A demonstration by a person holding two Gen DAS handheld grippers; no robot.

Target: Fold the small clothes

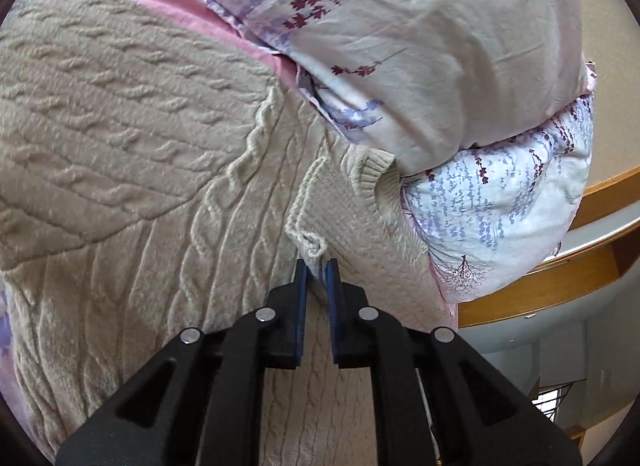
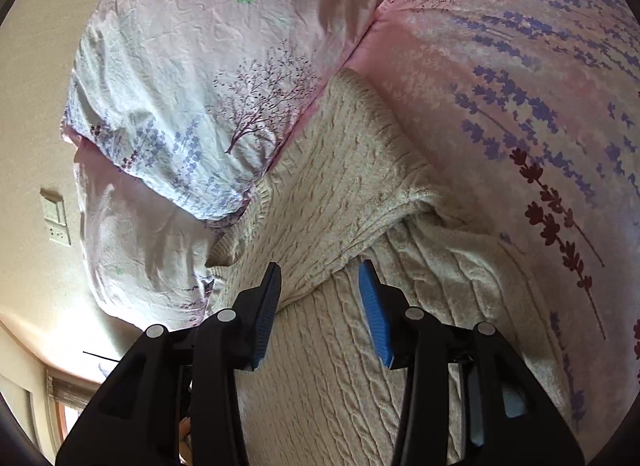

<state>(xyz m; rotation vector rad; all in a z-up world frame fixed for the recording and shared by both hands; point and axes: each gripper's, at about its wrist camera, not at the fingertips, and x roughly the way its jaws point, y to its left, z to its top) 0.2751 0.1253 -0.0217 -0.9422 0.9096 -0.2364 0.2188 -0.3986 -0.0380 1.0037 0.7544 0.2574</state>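
A cream cable-knit sweater (image 1: 140, 125) lies spread on a pink floral bedsheet (image 2: 520, 85). In the left wrist view my left gripper (image 1: 318, 270) is shut on a small raised pinch of the knit beside a seam, just below the ribbed edge (image 1: 372, 169). In the right wrist view a folded-over sleeve of the sweater (image 2: 340, 185) crosses the body of the garment. My right gripper (image 2: 320, 266) stands partly open over that fold. The fold's edge lies between the fingertips, and the blue pads (image 2: 374, 306) do not visibly squeeze it.
Floral pillows (image 1: 420, 45) are piled against the sweater's far side, also visible as pillows (image 2: 192, 65) at the upper left. A wooden bed frame (image 1: 540, 290) curves past the mattress edge. A wall switch plate (image 2: 56, 217) is on the beige wall.
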